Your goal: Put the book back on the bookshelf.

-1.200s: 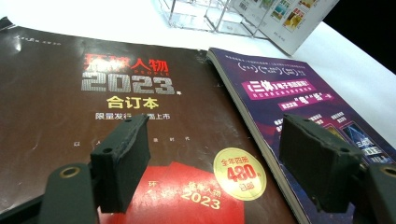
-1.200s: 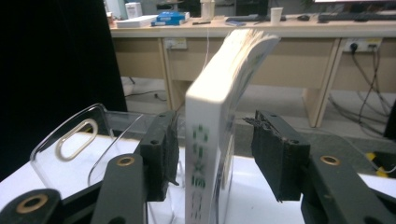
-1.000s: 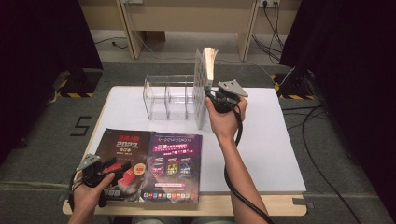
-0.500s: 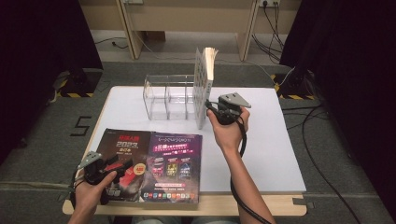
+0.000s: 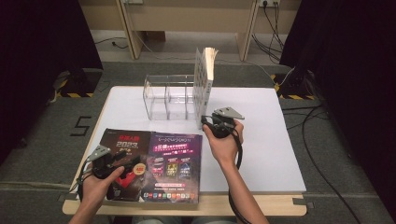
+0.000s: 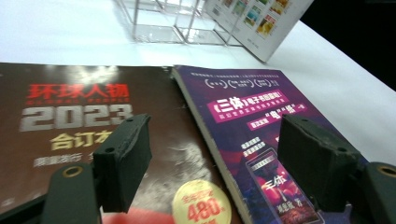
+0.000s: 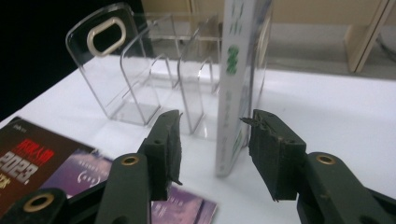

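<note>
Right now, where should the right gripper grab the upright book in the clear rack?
Probably low on the spine edge of the upright book, from the near side. It stands on end, spine facing the right gripper, narrow enough for the open fingers.

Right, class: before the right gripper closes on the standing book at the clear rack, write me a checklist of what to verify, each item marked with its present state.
1. Right gripper jaws apart, though they have just been closing a little: ok.
2. Standing book spine lined up between the pads: ok.
3. Pads pressing on the book: not ok, a gap shows on both sides.
4. Book upright at the end of the clear rack: ok.
5. Left gripper open above the two flat books, away from the rack: ok.
6. Book seated in a rack slot or merely beside it: cannot tell.
</note>
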`<state>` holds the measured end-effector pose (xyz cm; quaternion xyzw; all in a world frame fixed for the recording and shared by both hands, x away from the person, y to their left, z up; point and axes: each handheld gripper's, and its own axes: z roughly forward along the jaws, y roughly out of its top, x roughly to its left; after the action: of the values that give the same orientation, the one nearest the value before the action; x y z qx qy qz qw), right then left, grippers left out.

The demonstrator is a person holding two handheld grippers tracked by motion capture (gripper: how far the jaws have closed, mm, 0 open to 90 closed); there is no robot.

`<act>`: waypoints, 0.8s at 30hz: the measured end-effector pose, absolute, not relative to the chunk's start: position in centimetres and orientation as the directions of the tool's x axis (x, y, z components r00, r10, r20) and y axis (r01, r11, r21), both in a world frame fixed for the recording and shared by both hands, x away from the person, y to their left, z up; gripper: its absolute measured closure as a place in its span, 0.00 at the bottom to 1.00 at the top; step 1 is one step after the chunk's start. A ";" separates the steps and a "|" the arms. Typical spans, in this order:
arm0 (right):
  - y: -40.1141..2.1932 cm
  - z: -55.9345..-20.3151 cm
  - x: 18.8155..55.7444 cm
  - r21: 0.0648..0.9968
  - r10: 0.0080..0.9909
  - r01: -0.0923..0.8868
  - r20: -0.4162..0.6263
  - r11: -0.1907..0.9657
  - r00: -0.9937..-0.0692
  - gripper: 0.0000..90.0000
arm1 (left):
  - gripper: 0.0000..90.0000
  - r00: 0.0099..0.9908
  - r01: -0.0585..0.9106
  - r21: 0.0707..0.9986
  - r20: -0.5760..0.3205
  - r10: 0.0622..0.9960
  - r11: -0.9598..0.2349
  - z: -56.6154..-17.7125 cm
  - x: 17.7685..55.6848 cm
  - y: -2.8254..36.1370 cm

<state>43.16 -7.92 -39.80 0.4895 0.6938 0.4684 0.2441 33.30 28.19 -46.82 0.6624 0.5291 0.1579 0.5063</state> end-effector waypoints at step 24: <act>-5.9 -46.4 43.5 0.767 0.880 0.622 0.178 0.156 -0.440 0.64 | 0.34 0.392 0.642 0.766 -0.375 0.840 0.042 -49.4 37.3 24.5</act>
<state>43.48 -5.91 -46.41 0.5049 0.7439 0.4084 0.1578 37.35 24.53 -49.44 0.6842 0.5413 0.1036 0.4777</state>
